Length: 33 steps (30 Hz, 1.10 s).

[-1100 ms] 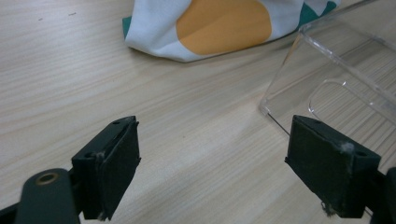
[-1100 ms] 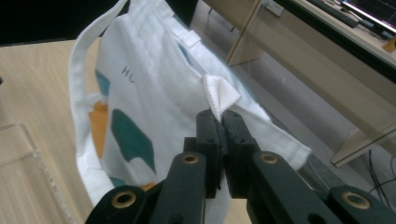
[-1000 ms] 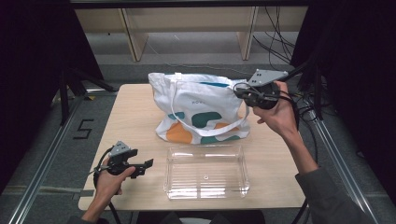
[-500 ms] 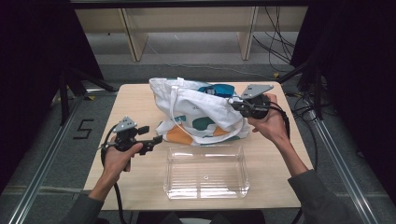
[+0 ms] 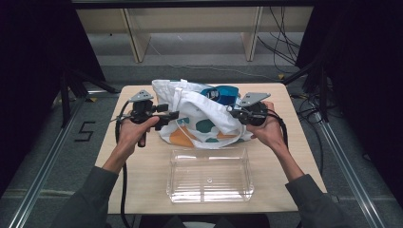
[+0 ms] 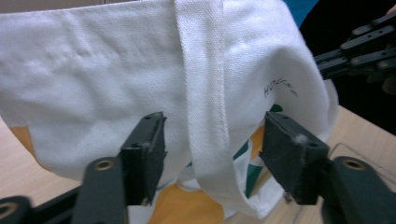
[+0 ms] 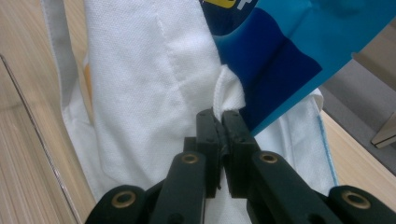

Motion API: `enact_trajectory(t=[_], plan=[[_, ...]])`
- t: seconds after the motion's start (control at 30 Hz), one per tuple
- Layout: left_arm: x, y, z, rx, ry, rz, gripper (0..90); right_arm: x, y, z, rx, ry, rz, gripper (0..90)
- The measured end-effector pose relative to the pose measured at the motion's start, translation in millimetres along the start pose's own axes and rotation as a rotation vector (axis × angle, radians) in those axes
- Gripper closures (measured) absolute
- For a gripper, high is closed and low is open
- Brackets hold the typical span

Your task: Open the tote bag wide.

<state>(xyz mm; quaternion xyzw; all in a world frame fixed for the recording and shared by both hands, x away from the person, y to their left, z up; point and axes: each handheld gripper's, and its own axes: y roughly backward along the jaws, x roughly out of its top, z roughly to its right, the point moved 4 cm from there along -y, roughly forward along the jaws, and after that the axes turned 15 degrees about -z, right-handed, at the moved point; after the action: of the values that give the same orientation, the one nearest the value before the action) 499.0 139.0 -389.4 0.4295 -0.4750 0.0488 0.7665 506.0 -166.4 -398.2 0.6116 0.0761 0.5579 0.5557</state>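
Observation:
A white tote bag with teal and orange print lies slumped at the middle of the table, and a blue packet pokes out of its top. My left gripper is at the bag's left side. Its jaws have just been closing and stand open around the bag's white strap without pressing on it. My right gripper is at the bag's right side, shut on a fold of the bag's white rim next to the blue packet.
A clear plastic box stands open-topped on the wooden table just in front of the bag, between my forearms. Shelving and cables lie beyond the table's far edge.
My left gripper rose from the table's front left and moved right to the bag's strap, its jaws narrowing. My right gripper sank with the bag's rim, the bag slumped, and the blue packet came into sight.

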Motion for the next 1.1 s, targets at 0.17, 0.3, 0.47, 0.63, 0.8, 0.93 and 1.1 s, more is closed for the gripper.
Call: enact_trajectory(t=[0.17, 0.3, 0.47, 0.63, 0.8, 0.93, 1.1], plan=[[0.7, -5.7, 1.7, 0.015, -0.041, 0.010, 69.7, -1.4, -0.6, -0.5, 0.001, -0.004, 0.029, 87.1], [-8.0, -6.9, 4.0, 0.089, -0.142, -0.006, 85.3, -5.2, 0.6, -3.1, 0.004, -0.004, 0.059, 86.9], [-20.8, -6.1, 1.1, 0.079, -0.148, -0.019, 85.8, -6.4, 1.3, -5.0, 0.006, -0.024, 0.074, 86.8], [-40.1, -8.6, -6.3, 0.092, -0.153, -0.044, 85.8, -3.4, 0.4, -11.0, 0.020, -0.010, 0.079, 86.3], [-58.8, -29.8, -15.2, 0.074, -0.130, -0.101, 85.7, -5.0, -13.6, -13.1, 0.049, -0.015, 0.057, 86.1], [-73.2, -38.5, -17.5, 0.055, -0.121, -0.126, 85.3, -16.2, -25.4, -21.0, 0.108, -0.021, 0.017, 85.9], [-84.1, -42.1, -19.7, 0.052, -0.139, -0.169, 83.8, -25.5, -35.5, -28.2, 0.142, -0.009, -0.008, 85.9]])
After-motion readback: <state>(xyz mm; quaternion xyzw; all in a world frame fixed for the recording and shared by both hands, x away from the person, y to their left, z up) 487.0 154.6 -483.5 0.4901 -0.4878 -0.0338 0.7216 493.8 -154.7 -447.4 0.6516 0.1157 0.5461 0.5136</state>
